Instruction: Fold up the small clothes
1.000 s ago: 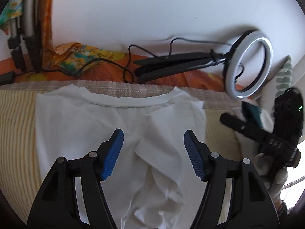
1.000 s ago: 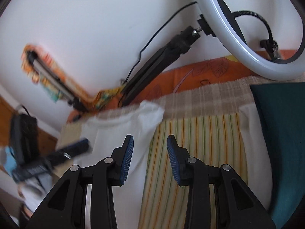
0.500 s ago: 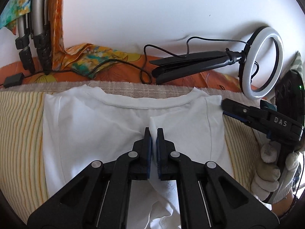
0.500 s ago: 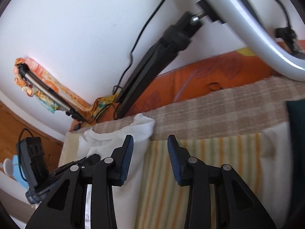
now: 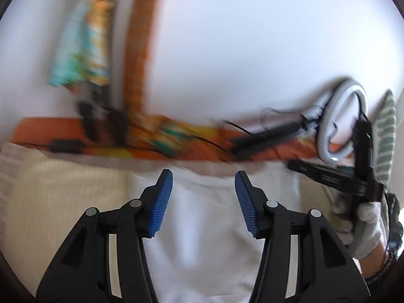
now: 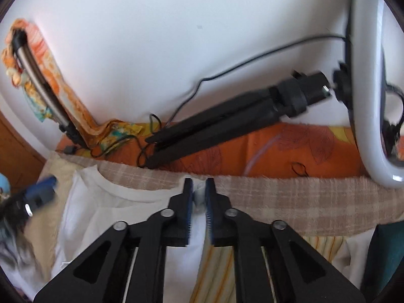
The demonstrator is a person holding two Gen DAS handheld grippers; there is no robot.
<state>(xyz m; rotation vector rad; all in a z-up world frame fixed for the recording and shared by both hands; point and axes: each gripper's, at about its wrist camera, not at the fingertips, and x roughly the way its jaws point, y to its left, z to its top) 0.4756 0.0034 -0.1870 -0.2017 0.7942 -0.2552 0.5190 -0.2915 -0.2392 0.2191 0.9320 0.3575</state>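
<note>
A white shirt (image 6: 106, 217) lies flat on a striped cloth (image 6: 290, 202), its collar toward twelve o'clock, where an orange sheet (image 6: 277, 149) meets the wall. In the left wrist view, which is blurred, the left gripper (image 5: 204, 202) hangs over the shirt's middle with its blue fingers (image 5: 161, 202) well apart; they have just been opening, and nothing sits between them but the cloth lying below. At three o'clock in that view a gloved hand (image 5: 366, 227) holds the other tool. In the right wrist view the right gripper (image 6: 199, 197) has its fingers nearly together, having just been closing, and a bunched bit of the shirt's shoulder edge shows pinched between the tips. The shirt spreads from there toward eight o'clock. A black tripod (image 6: 227, 126) lies on the sheet at twelve o'clock, joined to a ring light (image 6: 366, 101) at two o'clock. A dark teal cloth (image 6: 388, 252) sits at four o'clock.
</note>
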